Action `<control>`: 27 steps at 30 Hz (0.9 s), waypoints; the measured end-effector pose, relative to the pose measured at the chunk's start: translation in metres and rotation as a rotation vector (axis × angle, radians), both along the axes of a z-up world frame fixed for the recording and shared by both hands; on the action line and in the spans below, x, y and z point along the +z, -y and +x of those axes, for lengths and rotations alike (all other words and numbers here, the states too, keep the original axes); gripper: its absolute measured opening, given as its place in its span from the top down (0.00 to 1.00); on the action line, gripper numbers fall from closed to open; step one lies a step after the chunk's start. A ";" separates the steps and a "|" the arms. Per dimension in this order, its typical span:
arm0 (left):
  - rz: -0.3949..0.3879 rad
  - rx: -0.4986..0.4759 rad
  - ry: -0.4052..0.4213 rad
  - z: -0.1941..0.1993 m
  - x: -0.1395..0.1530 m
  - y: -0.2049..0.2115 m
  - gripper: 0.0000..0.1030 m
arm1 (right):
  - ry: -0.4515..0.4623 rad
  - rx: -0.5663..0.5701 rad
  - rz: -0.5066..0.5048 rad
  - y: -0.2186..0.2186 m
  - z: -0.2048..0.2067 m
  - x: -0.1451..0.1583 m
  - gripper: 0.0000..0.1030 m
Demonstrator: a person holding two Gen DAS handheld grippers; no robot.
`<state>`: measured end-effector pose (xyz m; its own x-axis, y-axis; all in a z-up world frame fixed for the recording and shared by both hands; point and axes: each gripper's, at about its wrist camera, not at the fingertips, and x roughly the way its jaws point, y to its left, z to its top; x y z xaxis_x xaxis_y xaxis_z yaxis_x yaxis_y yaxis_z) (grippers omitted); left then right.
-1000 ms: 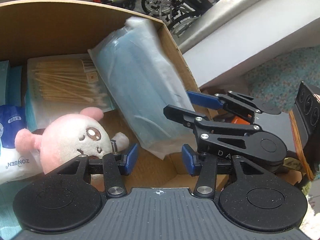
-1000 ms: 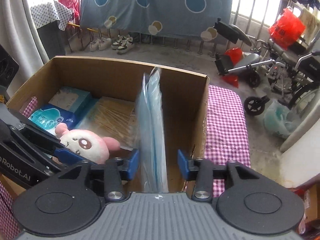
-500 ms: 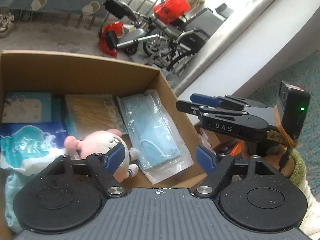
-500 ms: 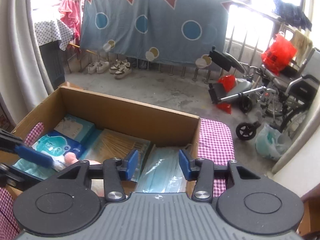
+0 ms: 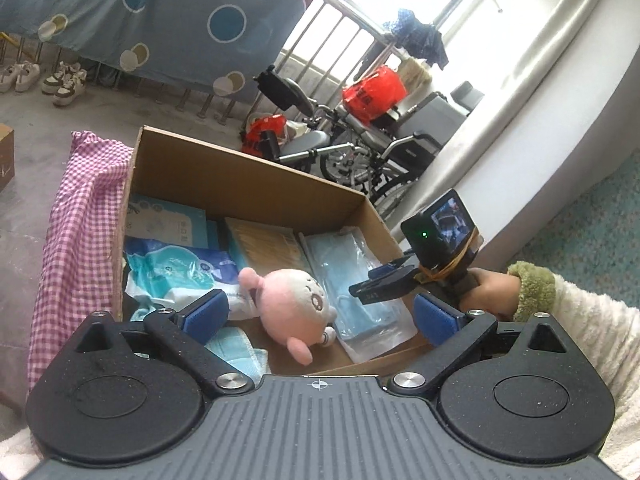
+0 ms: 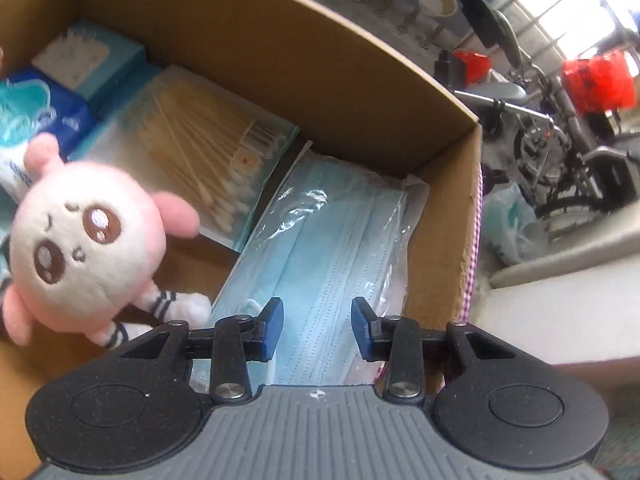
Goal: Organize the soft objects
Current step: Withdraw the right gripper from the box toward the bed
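Observation:
A cardboard box [image 5: 248,160] [image 6: 280,40] holds a pink plush toy [image 5: 296,300] [image 6: 80,248], a clear pack of blue face masks [image 5: 340,264] [image 6: 332,248] lying flat along its right wall, a pack of cotton swabs [image 5: 264,248] [image 6: 192,132] and blue tissue packs [image 5: 176,268] [image 6: 36,108]. My left gripper [image 5: 322,316] is back from the box's near edge, its jaws opening wide with nothing held. My right gripper [image 6: 317,322] [image 5: 368,292] points down just over the mask pack. Its jaws are closing, and the pads do not press on the pack.
A pink checked cloth [image 5: 80,220] hangs over the box's left side. A teal tissue box [image 5: 164,220] sits in the far left corner. Wheelchairs [image 5: 360,148] and a red bag [image 5: 372,92] stand behind; a white ledge [image 5: 540,140] runs on the right. A fluffy sleeve [image 5: 580,308] holds the right gripper.
The mask pack, upright between the grippers before, now lies flat in the box. My left gripper drew back and up and opened wide. My right gripper tipped down over the pack.

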<state>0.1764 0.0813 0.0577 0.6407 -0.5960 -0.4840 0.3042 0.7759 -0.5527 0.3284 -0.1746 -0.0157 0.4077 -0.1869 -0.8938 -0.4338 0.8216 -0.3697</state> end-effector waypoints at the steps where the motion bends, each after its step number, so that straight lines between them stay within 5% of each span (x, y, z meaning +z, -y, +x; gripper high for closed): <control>1: -0.008 0.005 0.002 -0.001 -0.001 -0.004 0.03 | -0.004 -0.002 -0.010 -0.001 0.002 -0.001 0.61; 13: -0.059 0.043 0.013 -0.011 -0.013 -0.033 0.03 | -0.102 0.034 -0.102 -0.017 0.024 -0.022 0.62; 20: -0.081 0.049 0.006 -0.011 -0.020 -0.043 0.03 | -0.153 -0.011 -0.002 -0.013 0.037 -0.026 0.62; 27: -0.070 0.073 -0.008 -0.022 -0.019 -0.047 0.02 | -0.088 -0.031 0.091 -0.008 0.024 0.001 0.62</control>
